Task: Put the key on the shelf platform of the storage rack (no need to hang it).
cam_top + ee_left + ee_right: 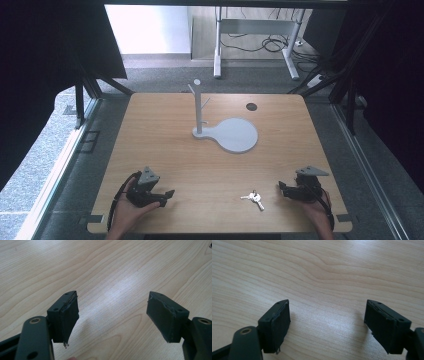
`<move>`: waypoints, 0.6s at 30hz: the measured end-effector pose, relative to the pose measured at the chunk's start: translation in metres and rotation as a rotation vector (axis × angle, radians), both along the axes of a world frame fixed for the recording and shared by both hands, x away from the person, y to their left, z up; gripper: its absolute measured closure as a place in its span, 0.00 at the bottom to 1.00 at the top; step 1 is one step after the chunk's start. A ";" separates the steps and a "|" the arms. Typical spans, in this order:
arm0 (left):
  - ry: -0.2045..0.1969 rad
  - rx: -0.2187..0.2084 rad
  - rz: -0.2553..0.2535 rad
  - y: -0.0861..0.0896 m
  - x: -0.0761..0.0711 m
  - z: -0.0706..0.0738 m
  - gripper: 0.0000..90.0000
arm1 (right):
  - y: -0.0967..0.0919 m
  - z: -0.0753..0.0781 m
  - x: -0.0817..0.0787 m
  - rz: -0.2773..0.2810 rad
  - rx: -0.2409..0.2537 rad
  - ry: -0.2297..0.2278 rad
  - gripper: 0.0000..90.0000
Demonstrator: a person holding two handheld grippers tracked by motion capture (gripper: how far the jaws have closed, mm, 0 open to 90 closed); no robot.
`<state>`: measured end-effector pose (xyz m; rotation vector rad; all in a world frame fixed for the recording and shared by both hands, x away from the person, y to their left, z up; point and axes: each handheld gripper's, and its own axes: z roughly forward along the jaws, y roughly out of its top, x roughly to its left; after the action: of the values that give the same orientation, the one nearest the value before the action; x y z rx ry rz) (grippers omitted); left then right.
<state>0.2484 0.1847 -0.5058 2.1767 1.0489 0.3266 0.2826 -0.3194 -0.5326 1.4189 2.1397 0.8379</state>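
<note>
Wood-grain table (165, 150) carries all items. Left to right along the near edge: the left tongs (162, 196) rest near the near-left corner, jaws spread wide with nothing between them; the left gripper view shows the left tongs' pads (67, 320) well apart over bare wood. The keys (253, 198) lie flat on the table right of centre, close to the near edge, between the two tongs and nearer the right one. The right tongs (284, 189) sit just beside the keys toward the near-right corner, jaws also wide open and empty, as the right gripper view confirms.

Handling judgement: the keys are likely light, rigid metal, smooth and prone to slipping. They lie very low, so a pinch on a blade edge or on the ring is advisable. Loose keys will probably swing once lifted.

A grey stand (199, 107) with pegs rises from a round base (235, 134) toward the far edge; a dark disc (251, 106) lies beyond it.

Hard to make out: the number of keys, the ring's position, and the peg tips' shape.
</note>
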 end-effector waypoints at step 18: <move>0.009 0.008 -0.006 -0.002 0.002 -0.003 0.29 | 0.003 0.001 0.000 0.055 0.042 0.025 0.34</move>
<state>0.2501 0.1827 -0.5092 2.1896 1.0479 0.3192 0.2829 -0.3164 -0.5312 1.4033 2.2011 0.8954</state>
